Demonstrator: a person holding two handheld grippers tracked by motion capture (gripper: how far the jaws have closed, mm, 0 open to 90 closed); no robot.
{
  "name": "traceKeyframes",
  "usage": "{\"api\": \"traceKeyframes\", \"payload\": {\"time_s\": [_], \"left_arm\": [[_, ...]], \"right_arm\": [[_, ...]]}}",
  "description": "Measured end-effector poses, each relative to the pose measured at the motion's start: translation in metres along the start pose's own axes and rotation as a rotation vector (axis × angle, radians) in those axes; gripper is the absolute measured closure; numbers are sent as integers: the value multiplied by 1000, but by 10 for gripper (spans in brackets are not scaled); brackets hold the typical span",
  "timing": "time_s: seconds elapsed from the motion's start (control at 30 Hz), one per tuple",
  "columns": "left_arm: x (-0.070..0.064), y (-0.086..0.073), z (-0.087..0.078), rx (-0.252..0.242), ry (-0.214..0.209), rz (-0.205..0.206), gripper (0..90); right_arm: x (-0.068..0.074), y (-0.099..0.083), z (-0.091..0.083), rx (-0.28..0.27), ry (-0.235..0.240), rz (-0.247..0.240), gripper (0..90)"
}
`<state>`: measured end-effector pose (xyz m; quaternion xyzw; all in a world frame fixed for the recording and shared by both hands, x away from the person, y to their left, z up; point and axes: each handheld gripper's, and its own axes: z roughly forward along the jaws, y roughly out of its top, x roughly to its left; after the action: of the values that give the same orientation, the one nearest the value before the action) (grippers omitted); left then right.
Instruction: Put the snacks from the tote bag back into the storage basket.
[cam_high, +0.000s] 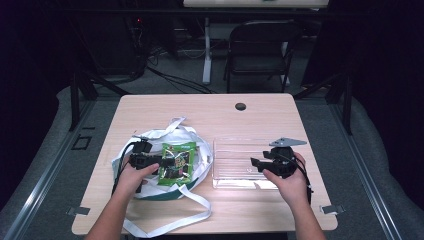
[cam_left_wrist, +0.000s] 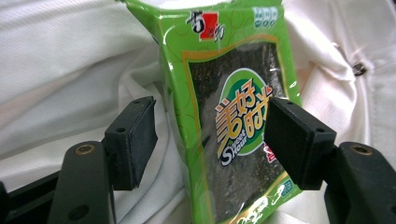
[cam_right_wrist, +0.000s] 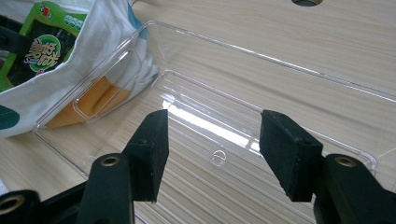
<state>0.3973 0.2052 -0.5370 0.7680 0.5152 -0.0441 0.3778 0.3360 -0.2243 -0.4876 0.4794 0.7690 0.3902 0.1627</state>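
A green seaweed snack packet (cam_high: 179, 156) (cam_left_wrist: 224, 70) lies at the mouth of a white cloth tote bag (cam_high: 155, 135) on the left of the table. My left gripper (cam_high: 162, 162) (cam_left_wrist: 210, 121) is open with its jaws on either side of the packet. The right jaw is at the packet's edge, and a gap shows at the left jaw. To the right of the bag stands a clear plastic tray (cam_high: 235, 145) (cam_right_wrist: 261, 56). My right gripper (cam_high: 256, 162) (cam_right_wrist: 212, 126) hovers open above the tray's floor, holding nothing. The packet (cam_right_wrist: 42, 46) and the bag (cam_right_wrist: 107, 37) also show at the tray's far end.
The bag's long white straps (cam_high: 170, 222) trail toward the table's front edge. A cable hole (cam_high: 240, 106) sits near the table's back edge. A dark chair (cam_high: 262, 45) stands behind the table. An orange patch (cam_right_wrist: 93, 100) shows through the tray's wall.
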Motion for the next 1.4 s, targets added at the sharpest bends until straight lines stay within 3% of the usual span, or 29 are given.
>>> {"api": "traceKeyframes", "payload": {"time_s": [0.57,1.03,1.4], "left_arm": [[0,7,14,89,-10,11,347],[0,8,15,99,-35,21,389],[0,7,4,77,-74,34,504]], "right_arm": [[0,-3,-4,-6,-6,14,424],[-1,-5,-6,-18,-4,19,425],[-1,-5,-5,-17,-6,22,427]]}}
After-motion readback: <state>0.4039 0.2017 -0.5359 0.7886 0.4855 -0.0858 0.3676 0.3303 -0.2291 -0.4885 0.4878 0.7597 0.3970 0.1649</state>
